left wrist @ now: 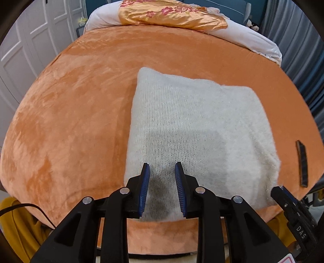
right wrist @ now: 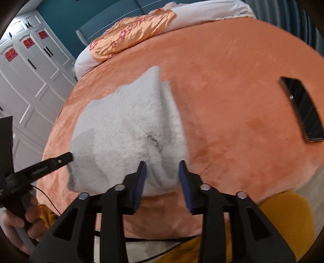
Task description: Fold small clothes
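A white fuzzy knit garment [left wrist: 192,125] lies folded into a rough rectangle on the orange plush bedspread [left wrist: 81,101]. My left gripper [left wrist: 162,164] hovers over its near left part, blue pads apart, nothing pinched between them. In the right wrist view the garment [right wrist: 125,131] shows a ridge and creases along its right side. My right gripper [right wrist: 162,162] stands open over its near right corner, and no cloth is gripped. One of the left gripper's fingers [right wrist: 60,158] reaches the garment's left edge, and a hand [right wrist: 16,222] holds its grip.
A black phone [right wrist: 301,111] lies on the bedspread [right wrist: 232,101] to the right of the garment. An orange floral satin pillow [left wrist: 172,14] on white bedding sits at the head. White wardrobe doors [right wrist: 30,70] stand at left, grey-blue curtains [left wrist: 299,50] at right.
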A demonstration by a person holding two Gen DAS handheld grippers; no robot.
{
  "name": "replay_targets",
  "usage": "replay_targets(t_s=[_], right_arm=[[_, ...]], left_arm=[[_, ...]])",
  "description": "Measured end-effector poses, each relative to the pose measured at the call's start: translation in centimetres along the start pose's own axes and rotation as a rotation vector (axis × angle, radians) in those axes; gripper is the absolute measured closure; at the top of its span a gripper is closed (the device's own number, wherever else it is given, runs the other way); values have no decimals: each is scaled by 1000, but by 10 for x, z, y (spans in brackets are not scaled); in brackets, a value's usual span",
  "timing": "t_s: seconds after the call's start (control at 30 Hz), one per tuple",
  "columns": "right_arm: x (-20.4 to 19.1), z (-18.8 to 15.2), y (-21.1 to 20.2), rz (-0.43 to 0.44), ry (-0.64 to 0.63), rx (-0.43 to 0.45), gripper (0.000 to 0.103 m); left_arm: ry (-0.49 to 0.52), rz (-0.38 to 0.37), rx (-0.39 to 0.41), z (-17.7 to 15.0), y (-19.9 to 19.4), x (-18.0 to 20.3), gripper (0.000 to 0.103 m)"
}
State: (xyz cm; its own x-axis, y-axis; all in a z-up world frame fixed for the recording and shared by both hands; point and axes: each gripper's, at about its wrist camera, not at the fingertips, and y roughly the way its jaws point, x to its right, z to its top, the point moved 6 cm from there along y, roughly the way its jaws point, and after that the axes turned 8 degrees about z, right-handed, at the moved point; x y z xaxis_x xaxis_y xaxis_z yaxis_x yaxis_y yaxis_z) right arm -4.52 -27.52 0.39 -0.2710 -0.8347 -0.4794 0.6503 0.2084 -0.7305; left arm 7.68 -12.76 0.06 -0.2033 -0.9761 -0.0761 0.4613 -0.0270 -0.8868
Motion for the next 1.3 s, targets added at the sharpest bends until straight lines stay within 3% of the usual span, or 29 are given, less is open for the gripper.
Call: replay_targets(t_s=[0.03,0.07,0.1,0.17,0.27,0.3,0.43,0.53,0.77,0.83,0.93,1.13,1.27,1.3], right_arm=[[-3,0,7,-6,-23,-13,65],[-8,-3,10,-20,-45,-23,82],[-9,-1,11,-27,-59,-29,91],[-19,10,-4,-15,-86,37,93],[-36,23,-40,21,-111,171,93],[-32,23,-38,12,-103,171,93],[14,-7,28,-71,10,-79,93],[4,3,9,-33,12,-8,89],[-14,5,-26,-73,-64,92,84],[-11,2,-18,-77,-64,58,84],[9,-14,23,-104,-10,-110,84],[-9,-1,-16,-81,-55,10,84],[-12,-11,-35,-110,-99,28,84],[-10,-11,-39,-110,-97,36,80]], left_arm=[[11,15,7,0,0,1,77],[17,23,9,-1,0,2,77],[22,29,9,-1,0,3,77],[22,33,9,0,0,3,77],[24,35,7,0,0,2,75],[25,37,9,0,0,2,74],[30,36,1,-1,2,4,74],[57,60,16,-2,1,4,74],[52,63,15,-4,3,3,74],[52,65,17,-5,3,3,74],[56,73,16,-6,4,4,74],[41,58,1,-11,0,-6,70],[-42,-36,-52,-17,-7,-23,68],[-62,-52,-49,-16,-11,-29,63]])
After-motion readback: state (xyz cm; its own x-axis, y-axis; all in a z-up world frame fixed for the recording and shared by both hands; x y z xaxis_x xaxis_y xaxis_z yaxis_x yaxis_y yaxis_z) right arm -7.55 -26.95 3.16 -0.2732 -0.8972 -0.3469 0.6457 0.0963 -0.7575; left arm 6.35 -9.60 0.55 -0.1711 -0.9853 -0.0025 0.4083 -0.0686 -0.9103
